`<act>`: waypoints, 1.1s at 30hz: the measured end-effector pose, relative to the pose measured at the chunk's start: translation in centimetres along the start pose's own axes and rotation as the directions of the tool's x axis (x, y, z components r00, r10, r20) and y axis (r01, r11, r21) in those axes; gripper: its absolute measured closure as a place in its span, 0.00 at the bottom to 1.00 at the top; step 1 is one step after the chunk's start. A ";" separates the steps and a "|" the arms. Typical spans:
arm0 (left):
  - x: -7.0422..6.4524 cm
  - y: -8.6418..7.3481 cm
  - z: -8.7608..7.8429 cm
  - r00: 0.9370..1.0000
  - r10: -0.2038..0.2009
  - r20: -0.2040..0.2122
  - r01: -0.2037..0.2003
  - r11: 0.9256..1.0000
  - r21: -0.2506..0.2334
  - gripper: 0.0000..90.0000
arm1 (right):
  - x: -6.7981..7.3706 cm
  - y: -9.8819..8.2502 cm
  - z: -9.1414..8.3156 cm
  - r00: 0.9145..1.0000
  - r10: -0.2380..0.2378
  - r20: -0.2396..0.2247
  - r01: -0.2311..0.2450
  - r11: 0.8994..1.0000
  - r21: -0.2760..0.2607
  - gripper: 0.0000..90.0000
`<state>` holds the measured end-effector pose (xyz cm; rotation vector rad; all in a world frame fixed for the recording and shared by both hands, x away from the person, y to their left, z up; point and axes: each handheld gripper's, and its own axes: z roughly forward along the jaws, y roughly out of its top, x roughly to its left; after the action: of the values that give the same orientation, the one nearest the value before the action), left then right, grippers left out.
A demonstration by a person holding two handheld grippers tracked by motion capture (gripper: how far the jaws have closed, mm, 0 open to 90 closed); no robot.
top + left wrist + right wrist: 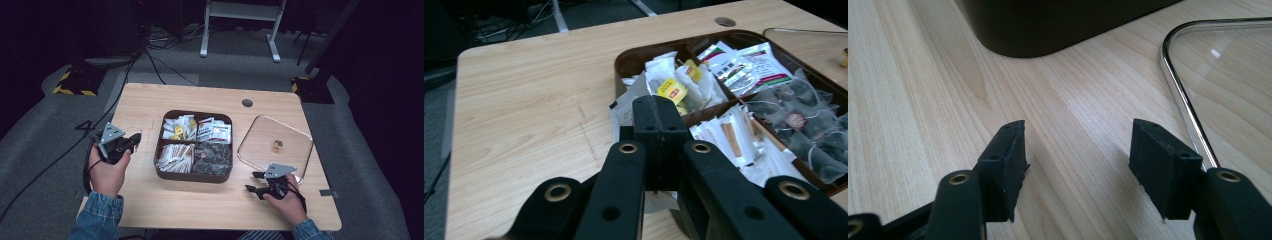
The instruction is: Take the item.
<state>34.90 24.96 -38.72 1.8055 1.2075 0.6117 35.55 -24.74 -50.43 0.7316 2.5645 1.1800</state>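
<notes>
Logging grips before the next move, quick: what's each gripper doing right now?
Left gripper: closed, holding nothing, beside the tray.
Right gripper: open, empty, over the table near the glass lid.

So the right tool [1075, 165] sits low over the wooden counter [913, 100], jaws parted with bare wood grain between them and nothing in the gap. Top of the shot is the dark rounded corner of the brown tray [1048, 25]. On the right, the clear lid [1228, 75] lies flat, its chrome rim running right beside one jaw.
</notes>
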 end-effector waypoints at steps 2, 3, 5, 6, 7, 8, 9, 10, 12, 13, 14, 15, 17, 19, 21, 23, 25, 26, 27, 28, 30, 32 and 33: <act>0.4 -0.2 -0.1 1.000 -0.011 -0.011 0.011 1.000 0.001 1.00 | 0.0 0.0 0.0 1.000 -0.002 0.000 0.002 1.000 0.000 0.44; 0.7 -0.3 -0.1 1.000 -0.010 -0.022 0.010 1.000 0.006 1.00 | 0.0 0.0 0.0 1.000 -0.003 0.001 0.003 1.000 0.000 0.44; 1.2 -0.5 0.0 0.999 -0.015 -0.041 0.016 1.000 0.016 1.00 | 0.0 0.0 0.0 1.000 -0.004 0.001 0.004 1.000 0.001 0.44; 1.5 -0.6 0.1 0.999 -0.016 -0.048 0.017 1.000 0.022 1.00 | 0.0 0.0 0.0 1.000 -0.004 0.001 0.004 1.000 0.001 0.44; 1.7 -0.7 0.2 0.998 -0.019 -0.059 0.021 0.999 0.027 1.00 | 0.0 0.0 0.0 1.000 -0.003 0.001 0.003 1.000 0.000 0.44; 1.9 -0.8 0.3 0.998 -0.021 -0.063 0.023 0.999 0.030 1.00 | 0.0 0.0 0.0 1.000 -0.003 0.001 0.003 1.000 0.000 0.44; 2.1 -0.9 0.4 0.997 -0.027 -0.066 0.029 0.999 0.032 1.00 | 0.0 0.0 0.0 1.000 -0.004 0.001 0.004 1.000 0.001 0.44; 2.2 -1.0 0.4 0.997 -0.029 -0.067 0.032 0.999 0.038 1.00 | 0.0 0.0 0.0 1.000 -0.004 0.001 0.004 1.000 0.001 0.44; 2.5 -1.2 0.6 0.997 -0.034 -0.073 0.037 0.998 0.047 1.00 | 0.0 0.0 0.0 1.000 -0.004 0.001 0.004 1.000 0.001 0.44; 2.7 -1.4 0.8 0.996 -0.039 -0.075 0.043 0.998 0.051 1.00 | 0.0 0.0 0.0 1.000 -0.003 0.001 0.003 1.000 0.000 0.44; 2.8 -1.5 0.9 0.996 -0.039 -0.075 0.043 0.997 0.060 1.00 | 0.0 0.0 0.0 1.000 -0.003 0.001 0.003 1.000 0.000 0.44; 3.0 -1.7 1.1 0.996 -0.042 -0.078 0.047 0.997 0.067 1.00 | 0.0 0.0 0.0 1.000 -0.004 0.001 0.004 1.000 0.001 0.44; 3.2 -2.0 1.5 0.996 -0.043 -0.081 0.050 0.995 0.083 1.00 | 0.0 0.0 0.0 1.000 -0.004 0.001 0.004 1.000 0.001 0.44; 3.4 -2.4 1.9 0.996 -0.045 -0.080 0.053 0.993 0.105 1.00 | 0.0 0.0 0.0 1.000 -0.004 0.001 0.004 1.000 0.000 0.44; 3.7 -2.8 2.3 0.996 -0.043 -0.081 0.053 0.991 0.126 1.00 | 0.0 0.0 0.0 1.000 -0.004 0.001 0.004 1.000 0.001 0.44; 3.9 -3.1 2.7 0.996 -0.045 -0.081 0.057 0.988 0.144 1.00 | 0.0 0.0 0.0 1.000 -0.003 0.001 0.003 1.000 0.000 0.44; 4.1 -3.4 3.0 0.996 -0.051 -0.080 0.063 0.985 0.158 1.00 | 0.0 0.0 0.0 1.000 -0.004 0.001 0.004 1.000 0.001 0.44; 4.2 -3.5 3.1 0.995 -0.053 -0.080 0.065 0.985 0.162 1.00 | 0.0 0.0 0.0 1.000 -0.003 0.001 0.003 1.000 0.001 0.44; 4.2 -3.7 3.2 0.996 -0.051 -0.076 0.064 0.983 0.171 1.00 | 0.0 0.0 0.0 1.000 -0.002 0.001 0.002 1.000 0.000 0.44; 4.2 -3.8 3.4 0.996 -0.053 -0.078 0.066 0.982 0.175 1.00 | 0.0 0.0 0.0 1.000 -0.002 0.001 0.002 1.000 0.000 0.44; 4.2 -4.1 3.8 0.996 -0.049 -0.079 0.064 0.979 0.192 1.00 | 0.0 0.0 0.0 1.000 -0.004 0.000 0.004 1.000 0.000 0.44; 4.2 -4.3 4.1 0.996 -0.049 -0.080 0.065 0.976 0.210 1.00 | 0.0 0.0 0.0 1.000 -0.004 0.000 0.004 1.000 0.000 0.44; 4.2 -4.5 4.3 0.996 -0.049 -0.079 0.065 0.973 0.219 1.00 | 0.0 0.0 0.0 1.000 -0.004 0.000 0.004 1.000 0.000 0.44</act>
<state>37.76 27.91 -45.05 1.9390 1.4197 0.5311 35.58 -24.72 -50.43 0.7258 2.5646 1.1787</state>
